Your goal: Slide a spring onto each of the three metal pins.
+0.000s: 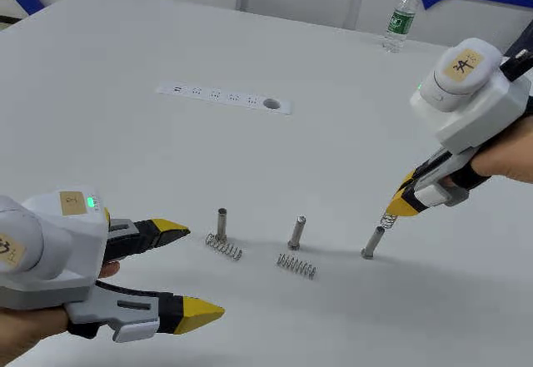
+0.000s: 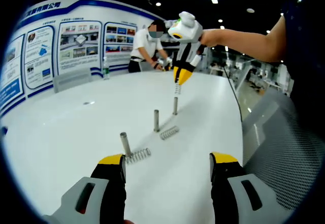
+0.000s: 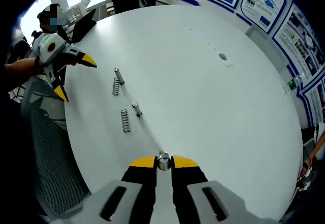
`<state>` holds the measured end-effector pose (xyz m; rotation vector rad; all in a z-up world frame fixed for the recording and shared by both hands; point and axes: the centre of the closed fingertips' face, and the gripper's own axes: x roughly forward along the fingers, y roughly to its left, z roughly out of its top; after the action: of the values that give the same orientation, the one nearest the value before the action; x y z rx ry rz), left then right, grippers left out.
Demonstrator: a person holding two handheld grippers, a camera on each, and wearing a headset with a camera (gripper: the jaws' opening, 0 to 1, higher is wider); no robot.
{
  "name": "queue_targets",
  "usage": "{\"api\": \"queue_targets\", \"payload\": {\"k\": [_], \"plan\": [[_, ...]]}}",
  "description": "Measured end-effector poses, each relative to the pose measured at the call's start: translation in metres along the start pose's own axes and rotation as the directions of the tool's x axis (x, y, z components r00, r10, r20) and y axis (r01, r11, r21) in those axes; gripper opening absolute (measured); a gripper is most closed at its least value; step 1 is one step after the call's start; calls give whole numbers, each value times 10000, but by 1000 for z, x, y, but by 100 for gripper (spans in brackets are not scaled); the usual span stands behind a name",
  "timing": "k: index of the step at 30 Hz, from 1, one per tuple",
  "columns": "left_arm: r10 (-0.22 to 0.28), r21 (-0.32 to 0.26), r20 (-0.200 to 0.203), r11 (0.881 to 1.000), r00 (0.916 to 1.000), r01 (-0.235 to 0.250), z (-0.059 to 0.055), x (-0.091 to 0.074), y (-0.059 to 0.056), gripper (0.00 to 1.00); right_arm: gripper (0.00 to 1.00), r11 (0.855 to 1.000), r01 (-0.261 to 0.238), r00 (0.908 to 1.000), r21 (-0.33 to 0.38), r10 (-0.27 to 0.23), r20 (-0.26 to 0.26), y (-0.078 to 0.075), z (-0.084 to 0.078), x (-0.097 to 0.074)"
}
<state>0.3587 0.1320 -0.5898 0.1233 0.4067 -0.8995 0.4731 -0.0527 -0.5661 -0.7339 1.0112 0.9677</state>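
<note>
My right claw [image 1: 398, 210], a white-and-black gripper with yellow tips, is closed almost fully and pinches the top of the held spring [image 1: 388, 218], a small coil of steel wire that hangs tilted from its tips. In the head view, the lower end of the coil sits just above the top of the rightmost pin [image 1: 373, 241], a short grey metal cylinder. I cannot tell whether the 2 touch. In the right gripper view the coil shows end-on between the yellow tips. The other 2 pins, the middle pin [image 1: 296, 232] and the leftmost pin [image 1: 221, 223], stand on the white counter [image 1: 125, 159] in a row with the first, and both are bare. A second spring [image 1: 296, 265] lies flat on the counter just in front of the middle pin. A third spring [image 1: 224, 246] lies flat by the foot of the leftmost pin, so close that I cannot say whether it touches. My left claw [image 1: 198, 271], of the same make, hovers low at the near left with its jaws spread wide and nothing between them. It points toward the leftmost pin and is near the third spring but apart from both. Farther back on the counter are a white power strip [image 1: 223, 97] set into the surface and a clear plastic water bottle with a green label [image 1: 403, 13], upright near the far edge.
</note>
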Motion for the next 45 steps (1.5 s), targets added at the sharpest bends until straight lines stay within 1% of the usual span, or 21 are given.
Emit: {"api": "queue_targets", "payload": {"k": [9, 18, 23, 27, 36, 45], "plan": [[11, -63, -76, 10000, 10000, -12, -2, 0, 0, 69, 12, 10000, -47, 9999, 31, 48, -135, -1, -1, 6], [54, -112, -42, 9999, 10000, -54, -2, 0, 2, 69, 12, 9999, -109, 9996, 49, 111, -272, -3, -3, 14], [46, -120, -95, 9999, 9999, -47, -4, -1, 2, 69, 12, 9999, -131, 9992, 67, 134, -373, -3, -5, 20], [50, -136, -107, 9999, 9999, -52, -5, -1, 2, 68, 12, 9997, -182, 9989, 152, 188, -429, -3, -8, 27], [17, -126, -120, 9999, 9999, -18, -4, 0, 2, 69, 12, 9994, -257, 9968, 218, 273, -752, 0, -16, 46], [21, -149, -153, 9999, 9999, -23, -6, 0, 1, 68, 12, 9991, -277, 9951, 335, 308, -944, 2, -24, 60]]}}
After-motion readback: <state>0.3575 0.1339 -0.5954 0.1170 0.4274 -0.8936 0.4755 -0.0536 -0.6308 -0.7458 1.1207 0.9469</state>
